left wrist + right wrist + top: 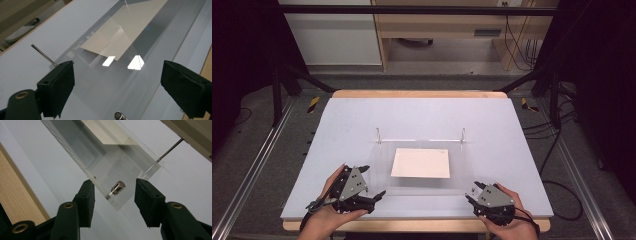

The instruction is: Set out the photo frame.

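— Clear acrylic is what I've got under both tools: a transparent plate (422, 165) lying in the middle of the pale blue table (347, 125), with a cream sheet of paper (421, 163) lying at its middle. How do the hands look from your side?

— Both come in from the near edge. Your left gripper (371, 182) sits at the plate's near left corner, wrist turned so the jaws point across toward the paper. The right gripper (472, 192) is at the near right corner, angled inward.

— In the left gripper view my jaws stand wide apart, with the plate's surface and its reflections between them and nothing pressed. In the right gripper view the right gripper (113, 192) has its jaws half apart on either side of the plate's corner and its small metal knob (118, 187); neither pad touches it.

— Any writing?

— None I can read; the paper looks blank. Two thin metal pins (378, 135) stand at the far corners.
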Demonstrator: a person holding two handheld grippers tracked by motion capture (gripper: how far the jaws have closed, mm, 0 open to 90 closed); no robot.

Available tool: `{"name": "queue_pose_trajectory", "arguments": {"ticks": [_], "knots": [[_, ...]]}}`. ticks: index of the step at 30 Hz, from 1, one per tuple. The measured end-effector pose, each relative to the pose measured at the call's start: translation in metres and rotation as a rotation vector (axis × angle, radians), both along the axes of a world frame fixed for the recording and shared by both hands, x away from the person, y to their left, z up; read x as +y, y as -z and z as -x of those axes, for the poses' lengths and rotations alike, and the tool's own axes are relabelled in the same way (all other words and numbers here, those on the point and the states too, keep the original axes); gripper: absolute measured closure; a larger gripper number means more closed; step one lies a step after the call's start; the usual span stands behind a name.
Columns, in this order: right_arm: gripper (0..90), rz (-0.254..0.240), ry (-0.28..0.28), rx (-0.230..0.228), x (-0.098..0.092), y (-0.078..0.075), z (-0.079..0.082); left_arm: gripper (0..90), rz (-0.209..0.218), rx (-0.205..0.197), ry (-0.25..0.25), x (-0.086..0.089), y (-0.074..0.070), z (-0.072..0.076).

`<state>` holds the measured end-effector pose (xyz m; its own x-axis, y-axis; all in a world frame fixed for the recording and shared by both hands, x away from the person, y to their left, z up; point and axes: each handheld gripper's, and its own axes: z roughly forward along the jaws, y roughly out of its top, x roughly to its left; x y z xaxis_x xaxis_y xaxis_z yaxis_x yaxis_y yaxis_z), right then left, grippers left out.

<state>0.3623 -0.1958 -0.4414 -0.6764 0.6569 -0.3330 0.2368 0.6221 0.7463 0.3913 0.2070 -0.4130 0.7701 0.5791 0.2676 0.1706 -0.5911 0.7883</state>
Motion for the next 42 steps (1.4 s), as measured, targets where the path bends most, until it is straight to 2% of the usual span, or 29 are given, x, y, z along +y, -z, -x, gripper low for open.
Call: {"name": "queue_pose_trajectory", "arguments": {"ticks": [4, 5, 9, 17, 22, 30, 36, 42], "knots": [[51.4, -0.003, 0.008, 0.005, 0.0, -0.002, 0.0, 11.7, -0.015, -0.005, 0.005, 0.0, 0.0, 0.001], [51.4, -0.005, 0.007, 0.006, 0.0, -0.002, 0.0, 11.7, -0.006, -0.005, 0.005, -0.001, 0.001, 0.001], [51.6, -0.002, 0.008, 0.008, 0.001, -0.004, -0.001, 11.8, -0.045, -0.011, 0.018, -0.002, 0.003, 0.002], [51.9, -0.011, 0.016, 0.029, 0.0, -0.009, -0.001, 13.2, -0.082, -0.012, 0.056, -0.006, 0.008, 0.005], [51.9, -0.017, 0.02, 0.044, 0.001, -0.013, -0.002, 16.9, -0.103, -0.029, 0.079, -0.009, 0.008, 0.007], [52.0, -0.014, 0.028, 0.065, 0.002, -0.019, -0.005, 29.4, -0.106, -0.046, 0.115, -0.017, 0.008, 0.01], [52.0, -0.014, 0.026, 0.088, 0.002, -0.023, -0.006, 34.2, -0.138, -0.063, 0.127, -0.025, 0.011, 0.011], [52.0, -0.025, 0.029, 0.088, 0.001, -0.025, -0.007, 39.1, -0.179, -0.086, 0.114, -0.031, 0.015, 0.008]]}}
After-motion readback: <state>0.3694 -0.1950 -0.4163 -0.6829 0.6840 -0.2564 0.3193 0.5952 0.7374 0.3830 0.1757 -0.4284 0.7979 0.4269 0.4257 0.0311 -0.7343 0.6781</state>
